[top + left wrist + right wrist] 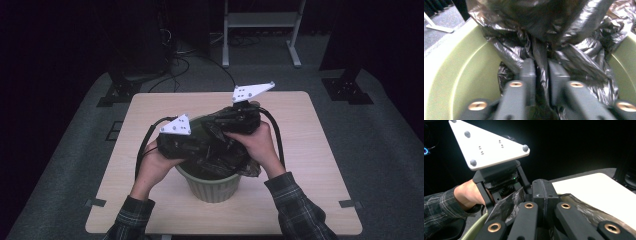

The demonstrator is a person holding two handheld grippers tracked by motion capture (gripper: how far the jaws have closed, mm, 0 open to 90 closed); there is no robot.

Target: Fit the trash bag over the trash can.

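A black plastic bin bag (pixel 220 150) is seen being handled over a pale green wastebasket (pixel 214 186) that stands on a light wooden table (pixel 310 150), near the person's edge of it, in the high view. The bag is bunched up over the mouth of the basket, with part of it draped over the rim on the person's right. The left gripper (pixel 192 145) is held at the basket's left rim, and the right gripper (pixel 235 120) is held above the far side of the basket, both carried by hands emerging from plaid sleeves (pixel 300 210). In the left gripper view, a gathered fold of the bin bag (pixel 541 62) is shown standing between the two black jaws of the left gripper (pixel 541 75), which are parted only narrowly; whether the pads are pressing on the film cannot be told for certain, though the fold fills the gap. The green inner wall of the wastebasket (pixel 461 82) is seen on either side. In the right gripper view, the jaws of the right gripper (pixel 545 195) are pressed together, a wrinkled edge of the bin bag (pixel 506 205) is seen lying just beside them, and whether film is pinched between them cannot be told. The left gripper (pixel 499 180), with its grey three-cornered plate, is shown just beyond.
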